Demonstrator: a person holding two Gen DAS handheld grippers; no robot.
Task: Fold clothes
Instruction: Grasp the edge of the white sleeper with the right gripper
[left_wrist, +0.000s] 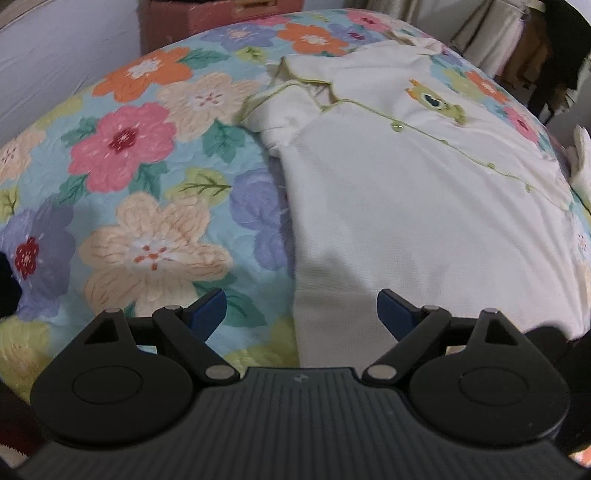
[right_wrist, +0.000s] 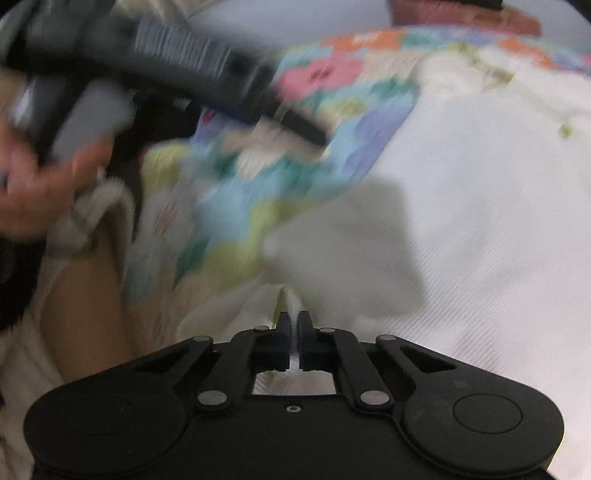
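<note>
A cream baby garment (left_wrist: 406, 192) with green trim and a green monster patch lies spread on a floral bedspread (left_wrist: 147, 166). My left gripper (left_wrist: 301, 310) is open, hovering just over the garment's near left edge, holding nothing. In the blurred right wrist view the same garment (right_wrist: 461, 192) fills the right side. My right gripper (right_wrist: 294, 321) is shut on the garment's near hem, with a fold of cream cloth pinched between the fingers. The left gripper (right_wrist: 295, 125) and the hand holding it show at the upper left of that view.
A reddish-brown box (left_wrist: 207, 18) stands beyond the bed's far edge by a white wall. Hanging clothes (left_wrist: 509, 33) are at the far right. Another pale cloth (left_wrist: 583, 158) lies at the bed's right edge. A beige cloth (right_wrist: 99, 210) sits under the person's hand.
</note>
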